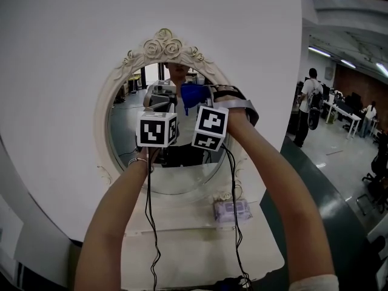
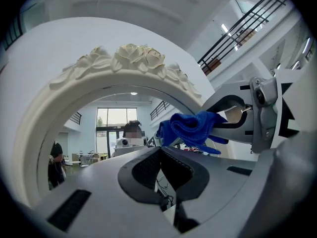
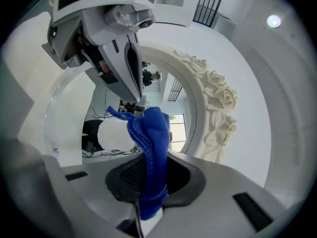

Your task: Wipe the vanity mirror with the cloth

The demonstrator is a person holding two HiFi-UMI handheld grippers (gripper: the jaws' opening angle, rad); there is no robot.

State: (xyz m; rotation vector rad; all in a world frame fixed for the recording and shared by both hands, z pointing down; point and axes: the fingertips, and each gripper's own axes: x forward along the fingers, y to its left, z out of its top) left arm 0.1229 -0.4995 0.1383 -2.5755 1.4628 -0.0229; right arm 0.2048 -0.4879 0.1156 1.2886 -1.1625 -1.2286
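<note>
Because the right gripper [image 3: 147, 190] pinches the cloth [image 3: 152, 133] by one end, most of the blue fabric stands out past its jaws, free to meet the glass. The left gripper [image 2: 166, 176] has its jaws closed on nothing and hangs just beside, probably only waiting. Beyond both stands the mirror [image 1: 124, 132], oval, its cream frame [image 1: 165, 44] topped with carved roses. Whether the cloth touches it, I cannot tell.
</note>
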